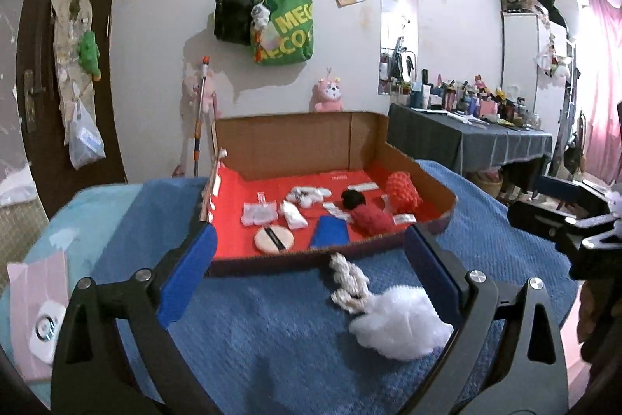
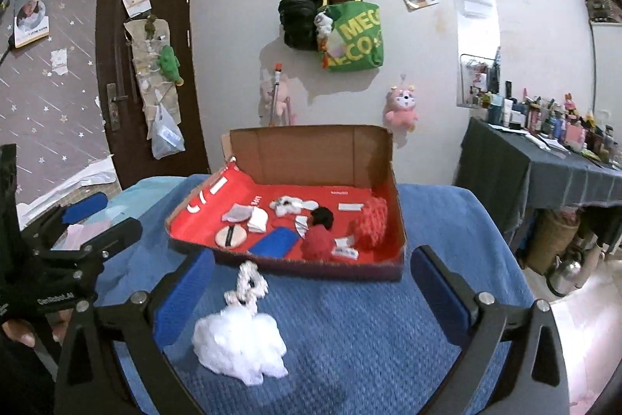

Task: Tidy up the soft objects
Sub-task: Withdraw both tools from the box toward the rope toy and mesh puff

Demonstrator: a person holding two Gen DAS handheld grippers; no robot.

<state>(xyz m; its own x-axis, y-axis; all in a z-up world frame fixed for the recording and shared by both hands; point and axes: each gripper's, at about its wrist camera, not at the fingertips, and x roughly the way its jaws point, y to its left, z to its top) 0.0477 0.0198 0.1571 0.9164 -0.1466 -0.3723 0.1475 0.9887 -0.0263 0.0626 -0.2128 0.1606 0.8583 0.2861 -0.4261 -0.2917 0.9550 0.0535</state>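
Left wrist view, left to right: my left gripper (image 1: 311, 251) is spread wide with nothing between its blue pads. Frame centre: shallow cardboard box with red lining (image 1: 439, 187) holding small soft items. Lower right of centre: white mesh bath puff with braided rope loop (image 1: 400, 325) lies on the blue knitted blanket (image 1: 272, 337), just before the box. Right wrist view: my right gripper (image 2: 311, 275) is likewise spread wide and empty.

Blue blanket (image 2: 369, 337) — cardboard box (image 2: 311, 150), white puff (image 2: 241, 349) (corded) directly atop.
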